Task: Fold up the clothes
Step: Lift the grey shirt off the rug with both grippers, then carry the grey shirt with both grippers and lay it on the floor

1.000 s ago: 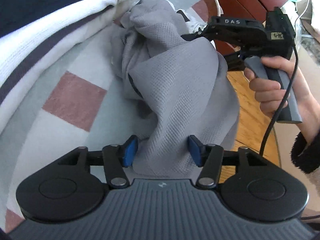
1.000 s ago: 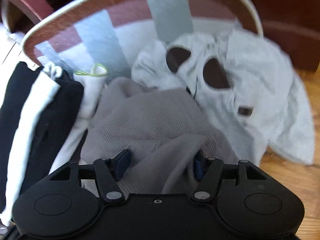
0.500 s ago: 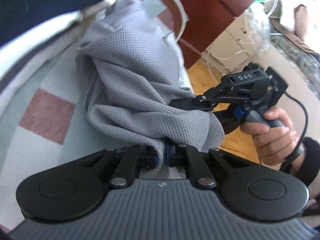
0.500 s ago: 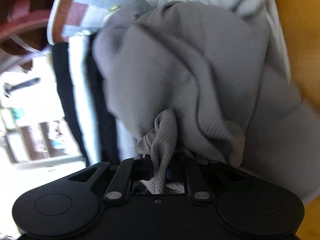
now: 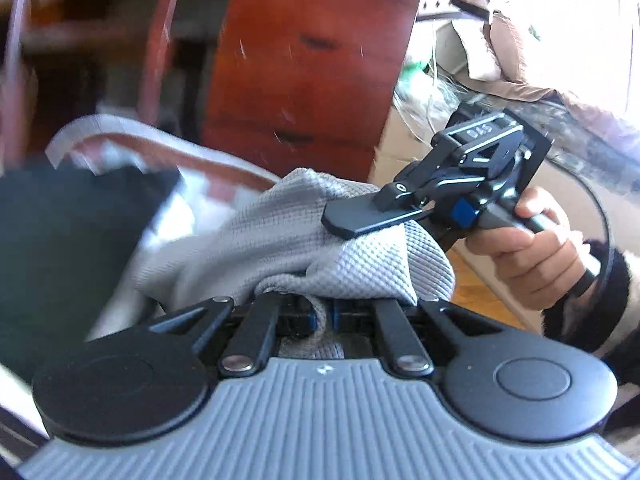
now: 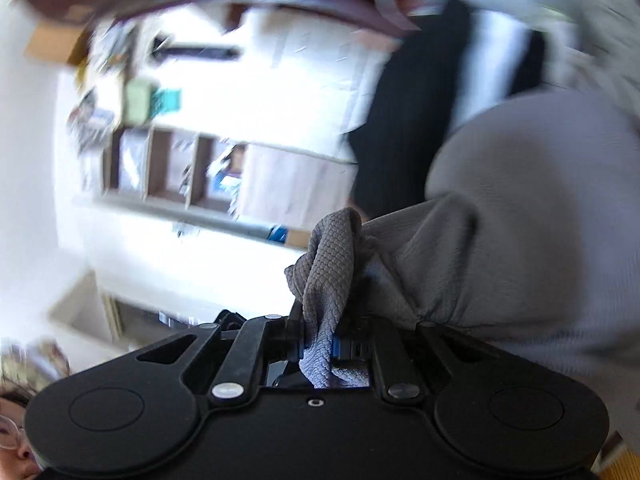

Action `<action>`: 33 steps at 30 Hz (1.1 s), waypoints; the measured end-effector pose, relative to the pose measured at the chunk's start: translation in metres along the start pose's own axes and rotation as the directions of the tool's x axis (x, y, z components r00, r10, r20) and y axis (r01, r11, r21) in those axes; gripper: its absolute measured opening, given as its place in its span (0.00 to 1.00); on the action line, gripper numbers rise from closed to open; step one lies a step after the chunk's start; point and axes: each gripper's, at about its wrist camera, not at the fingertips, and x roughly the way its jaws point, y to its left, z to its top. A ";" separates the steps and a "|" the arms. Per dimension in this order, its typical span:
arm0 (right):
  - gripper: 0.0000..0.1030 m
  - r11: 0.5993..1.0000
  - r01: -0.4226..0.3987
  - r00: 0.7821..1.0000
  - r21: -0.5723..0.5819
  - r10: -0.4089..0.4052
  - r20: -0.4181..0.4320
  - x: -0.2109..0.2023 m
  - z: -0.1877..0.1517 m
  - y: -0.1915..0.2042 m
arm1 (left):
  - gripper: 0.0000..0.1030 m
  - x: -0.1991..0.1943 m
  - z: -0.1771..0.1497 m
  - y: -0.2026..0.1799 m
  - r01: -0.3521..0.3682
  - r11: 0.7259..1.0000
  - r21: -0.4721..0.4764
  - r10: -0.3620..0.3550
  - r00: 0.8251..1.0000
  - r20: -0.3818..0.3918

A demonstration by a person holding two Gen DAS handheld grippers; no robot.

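A grey waffle-knit garment [image 5: 280,236] hangs lifted between both grippers. My left gripper [image 5: 323,317] is shut on a thin fold of it at the bottom middle of the left wrist view. The right gripper [image 5: 440,224] shows there at the right, held by a hand [image 5: 532,248], with the grey cloth draped under it. In the right wrist view my right gripper [image 6: 318,346] is shut on a bunched edge of the same garment [image 6: 520,220], which billows to the right.
A dark and white folded pile [image 5: 60,248] lies at the left on a checked rug [image 5: 224,184]. A red-brown wooden cabinet [image 5: 312,60] stands behind. Shelves [image 6: 180,172] and a bright wall fill the blurred right wrist view.
Both grippers closed on the grey garment and lifted it up off the rug. Both views swung upward, and the right one now looks across the room.
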 end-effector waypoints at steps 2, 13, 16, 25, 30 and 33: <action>0.15 0.994 0.002 0.999 -0.109 -0.006 -0.035 0.025 0.007 0.037 | 0.06 -0.027 0.016 -0.009 -0.086 0.995 0.049 0.085 0.996 0.027; 0.12 0.881 -0.136 0.958 -0.454 0.000 -0.287 0.171 0.004 0.200 | 0.06 -0.175 0.044 -0.017 -0.410 0.905 -0.115 0.426 0.863 0.273; 0.11 0.888 -0.171 0.942 -0.427 0.019 -0.336 0.221 0.022 0.216 | 0.06 -0.219 0.040 -0.015 -0.473 0.867 -0.156 0.498 0.811 0.308; 0.11 0.832 -0.319 0.853 -0.454 0.043 -0.520 0.288 -0.044 0.273 | 0.06 -0.338 0.016 0.013 -0.665 0.697 -0.270 0.716 0.618 0.325; 0.11 0.794 -0.335 0.824 -0.506 -0.013 -0.566 0.370 -0.068 0.288 | 0.06 -0.392 -0.008 0.052 -0.717 0.596 -0.362 0.803 0.527 0.278; 0.11 0.773 -0.309 0.835 -0.554 -0.059 -0.548 0.415 -0.074 0.292 | 0.08 -0.422 -0.029 0.094 -0.715 0.534 -0.452 0.841 0.502 0.200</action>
